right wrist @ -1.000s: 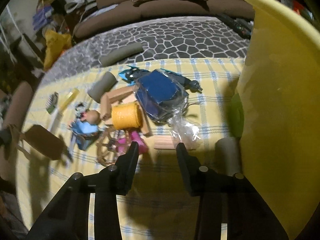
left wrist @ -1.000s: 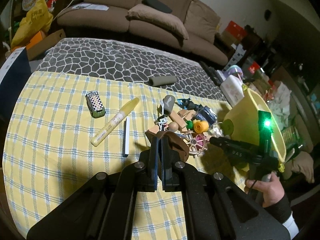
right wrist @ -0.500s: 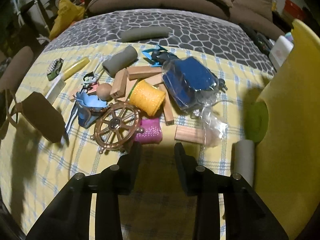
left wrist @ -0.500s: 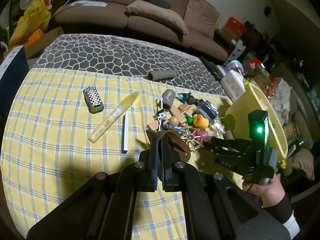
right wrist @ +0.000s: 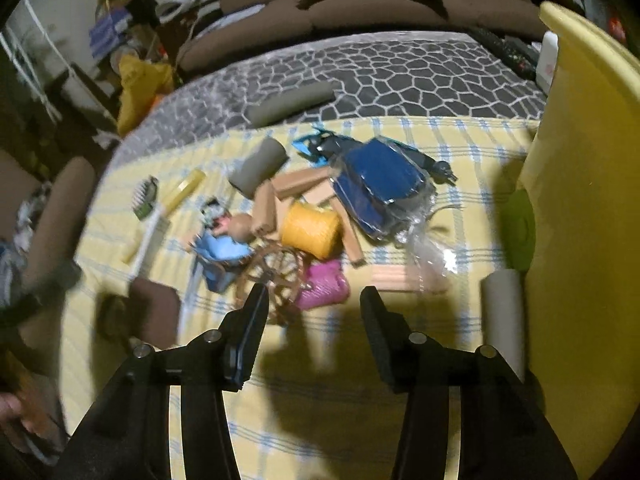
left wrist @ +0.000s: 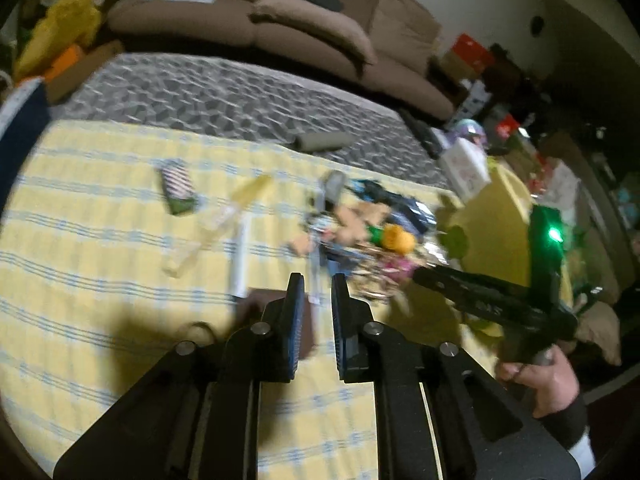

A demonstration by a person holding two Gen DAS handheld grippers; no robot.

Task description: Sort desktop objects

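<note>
The brown leather pouch is lying on the checked cloth, left of the toy pile's ship's wheel. The left gripper is hanging just above it, fingers parted and empty. The right gripper is facing the wheel with fingers spread wide; closing squarely on one item should avoid dragging neighbours.

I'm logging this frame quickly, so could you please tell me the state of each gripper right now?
Left gripper: open, holding nothing; a brown object lies on the cloth under it.
Right gripper: open wide, empty.
</note>
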